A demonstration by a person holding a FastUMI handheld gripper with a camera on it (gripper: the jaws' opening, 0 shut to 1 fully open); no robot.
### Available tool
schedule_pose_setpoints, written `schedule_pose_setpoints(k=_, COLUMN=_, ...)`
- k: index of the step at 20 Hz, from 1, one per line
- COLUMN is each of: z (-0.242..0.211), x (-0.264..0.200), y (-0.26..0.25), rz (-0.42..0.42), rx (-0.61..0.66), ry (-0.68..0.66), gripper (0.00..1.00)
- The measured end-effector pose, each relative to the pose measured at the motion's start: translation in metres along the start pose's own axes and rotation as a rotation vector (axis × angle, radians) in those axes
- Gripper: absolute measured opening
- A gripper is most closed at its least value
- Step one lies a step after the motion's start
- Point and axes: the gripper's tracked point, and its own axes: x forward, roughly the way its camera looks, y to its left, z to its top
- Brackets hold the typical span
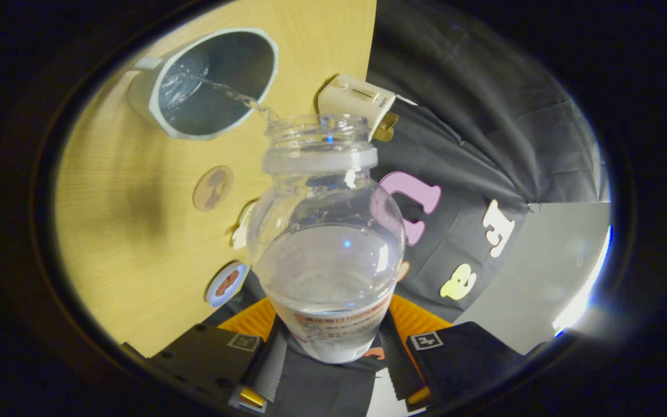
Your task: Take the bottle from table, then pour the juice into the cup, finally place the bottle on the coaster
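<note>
Jaws clamped on the bottle (327, 249) base, gripper (333, 353). Bottle's long axis runs forward from the jaws, tilted; mouth just short of the cup (165, 124) rim, stream landing inside. Likely coaster (213, 187) lies on the desk (131, 260), beside the bottle, nearer than the cup.

gripper (333, 347) tilted over sideways, both fingers (267, 359) closed against the base of the bottle (327, 255), holding it.
</note>
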Motion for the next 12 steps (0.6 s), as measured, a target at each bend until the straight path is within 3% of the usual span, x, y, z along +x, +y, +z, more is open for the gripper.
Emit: schedule_pose_setpoints(k=12, z=0.003, x=-0.007, y=0.008, rz=0.009, rx=0.01, ry=0.004, gripper=0.78)
